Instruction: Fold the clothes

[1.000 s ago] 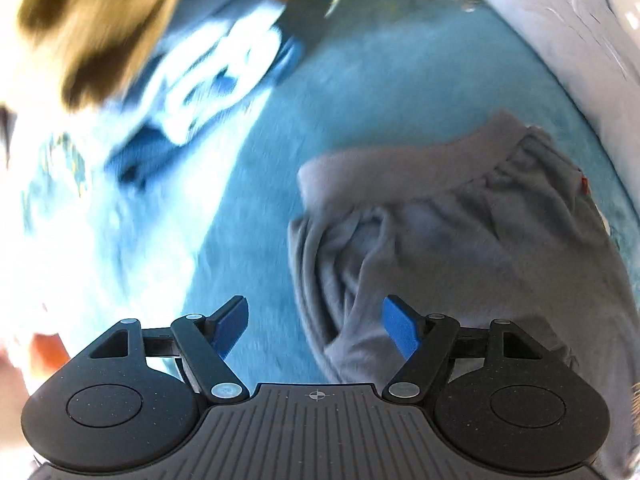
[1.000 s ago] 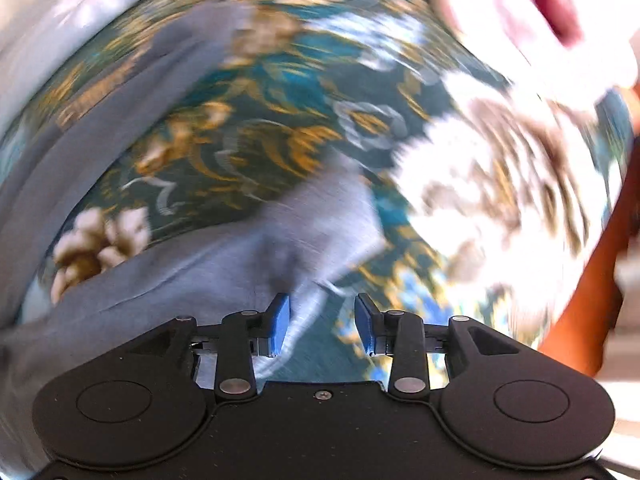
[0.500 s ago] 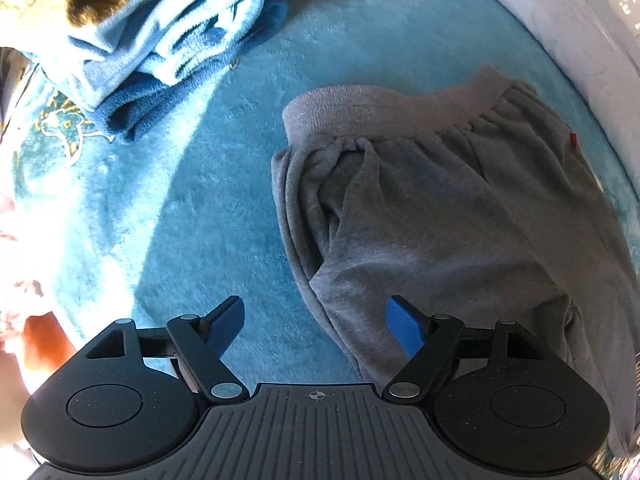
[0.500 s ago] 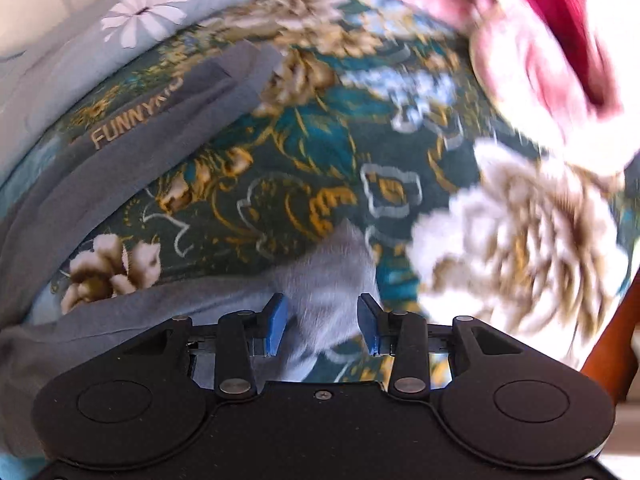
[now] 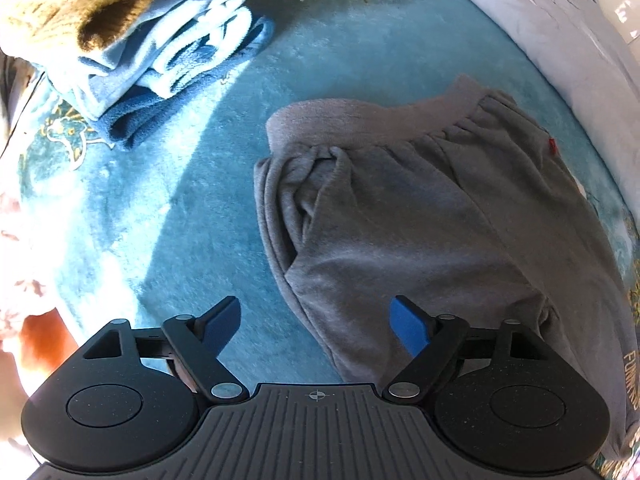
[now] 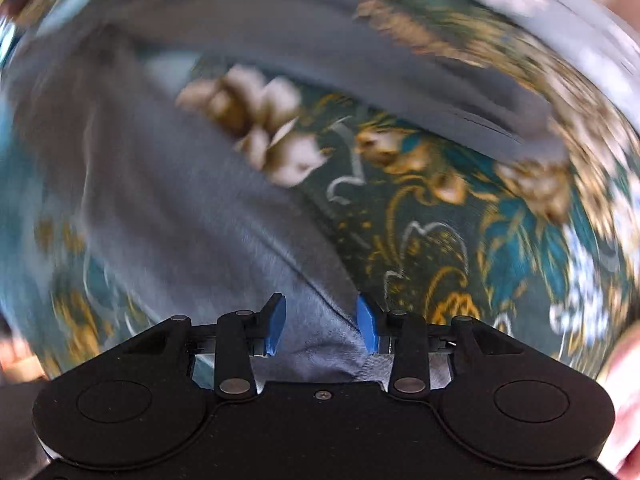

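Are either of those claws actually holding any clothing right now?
No. The left gripper is open above the grey sweatpants; the right gripper straddles a trouser leg, unclamped.

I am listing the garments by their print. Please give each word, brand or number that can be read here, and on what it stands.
"FUN...", yellow letters on the grey trousers, at the left wrist view's right edge; the rest is cut off.
Red tag on the trousers: too small to read.
Right wrist view: blurred, no text readable.

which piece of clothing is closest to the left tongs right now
The grey pants, spread flat with one edge running between the open left tongs. The folded blue fleece and brown sweater sit stacked far off at the top left.
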Tool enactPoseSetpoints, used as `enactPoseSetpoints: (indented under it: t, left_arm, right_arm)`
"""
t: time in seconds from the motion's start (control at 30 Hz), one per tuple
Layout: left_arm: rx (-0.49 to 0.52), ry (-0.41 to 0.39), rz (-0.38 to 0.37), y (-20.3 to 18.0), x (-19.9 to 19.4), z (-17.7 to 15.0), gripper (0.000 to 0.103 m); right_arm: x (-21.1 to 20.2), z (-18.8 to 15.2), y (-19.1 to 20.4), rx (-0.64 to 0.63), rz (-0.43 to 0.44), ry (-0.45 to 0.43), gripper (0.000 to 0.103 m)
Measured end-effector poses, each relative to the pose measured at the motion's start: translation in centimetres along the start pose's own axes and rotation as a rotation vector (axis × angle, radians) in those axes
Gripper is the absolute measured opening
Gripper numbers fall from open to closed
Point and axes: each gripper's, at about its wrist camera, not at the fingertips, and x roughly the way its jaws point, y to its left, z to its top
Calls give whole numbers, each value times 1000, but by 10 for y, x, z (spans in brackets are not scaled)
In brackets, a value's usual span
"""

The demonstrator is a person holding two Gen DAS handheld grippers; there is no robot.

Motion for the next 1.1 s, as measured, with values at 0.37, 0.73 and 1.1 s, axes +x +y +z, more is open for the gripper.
enactPoseSetpoints:
  t: [0.37,0.73,1.1]
  left_arm:
    - [-59,-4,13,4,-3,-16,81]
    - [-111,-17,26,13,-7,-19,81]
    - [-150,2,16,10,2,-21,82]
  right_arm:
    - [-1,9,-44,11,83,-16,2]
    - [23,36,-73,82,50,-10,7]
    - [-39,-89,-97,888,52,-173,30]
